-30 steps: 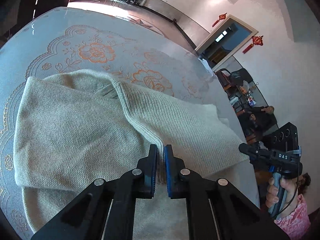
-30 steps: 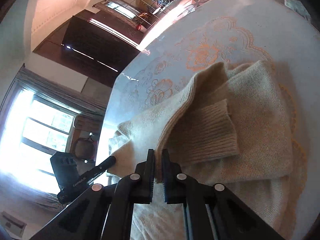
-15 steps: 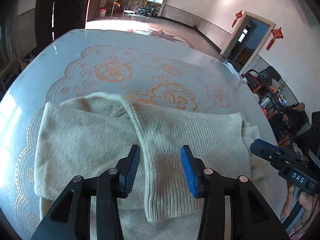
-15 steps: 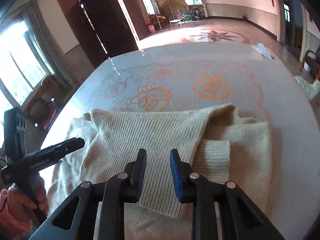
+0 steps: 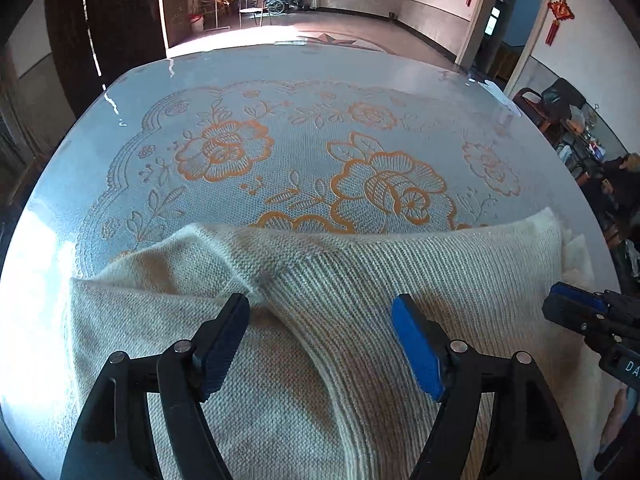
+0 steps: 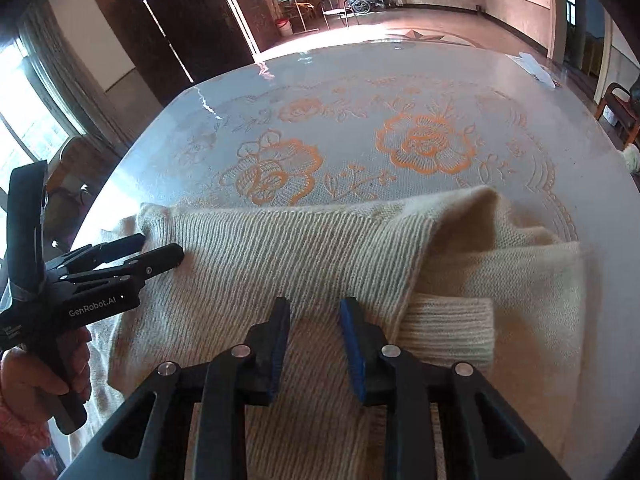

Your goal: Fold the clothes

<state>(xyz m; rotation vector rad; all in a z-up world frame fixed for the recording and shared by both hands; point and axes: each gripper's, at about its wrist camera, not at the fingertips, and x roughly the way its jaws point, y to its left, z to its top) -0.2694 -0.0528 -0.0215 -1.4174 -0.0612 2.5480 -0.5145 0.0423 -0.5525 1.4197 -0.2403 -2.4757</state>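
Release on both sides: left gripper spread wide, right gripper parted narrowly, jaws just opened off cream ribbed-knit sweater, sleeves now dropped across its body on near side of floral lace-covered table, next fold due.

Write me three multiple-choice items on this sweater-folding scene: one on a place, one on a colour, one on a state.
1. Where does the cream knit sweater lie?
A. On the floral tablecloth
B. On a chair
C. On the floor

2. What colour are the flowers printed on the tablecloth?
A. Green
B. Orange
C. Purple

3. How does the left claw stand?
A. Shut on the sweater
B. Shut on nothing
C. Open above the sweater

Answers:
1. A, the sweater spreads over the patterned cloth on the table.
2. B, the rose outlines are orange.
3. C, its jaws, which have just been opening, stand wide apart and clamp no fabric.
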